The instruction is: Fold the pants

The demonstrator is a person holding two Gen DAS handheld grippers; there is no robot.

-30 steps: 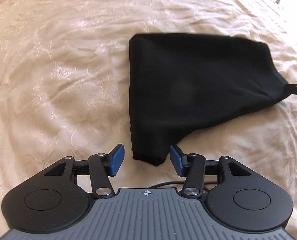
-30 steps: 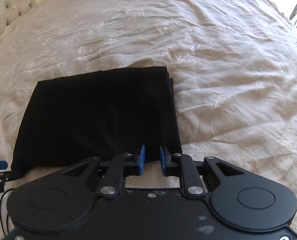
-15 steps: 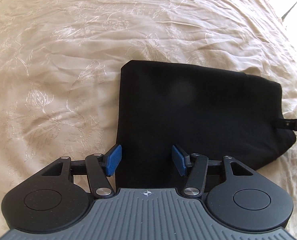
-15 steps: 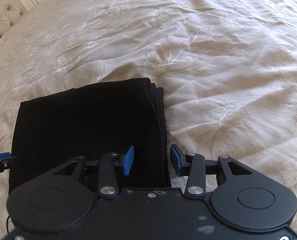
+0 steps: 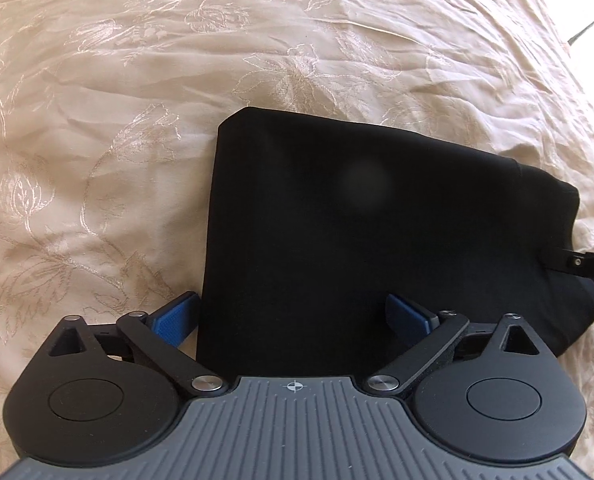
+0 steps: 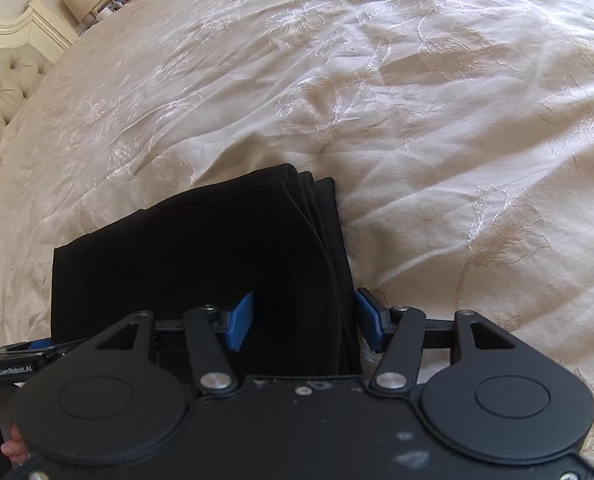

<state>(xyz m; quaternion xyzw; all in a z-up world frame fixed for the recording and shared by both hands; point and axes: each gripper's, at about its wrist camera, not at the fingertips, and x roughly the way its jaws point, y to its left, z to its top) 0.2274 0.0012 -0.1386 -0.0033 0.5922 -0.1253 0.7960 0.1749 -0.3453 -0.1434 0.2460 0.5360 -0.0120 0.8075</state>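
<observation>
Black fabric, folded down to a compact rectangle, lies flat on the cream embroidered bedspread: these are the pants, and from the stacked layered edges seen in the right wrist view they look folded several times over. The left gripper sits low at the near left corner of the bundle with its jaws spread wide, one blue pad just off the cloth's left edge over the bedspread, the other above the black fabric; nothing is pinched between them. The right gripper is at the opposite end, jaws likewise apart, straddling the near right corner where the layered edges fan out slightly (one pad over the cloth, one just outside it). Its tip also shows at the far right of the left wrist view.

My reading is that the folding is close to done and the step in hand is either a last fold or a final tidy. If another fold is meant, both claws need to drop and close on their corners through all the layers together, since the fanned edges on the right could slip apart and leave the stack uneven. A tufted headboard stands well beyond
</observation>
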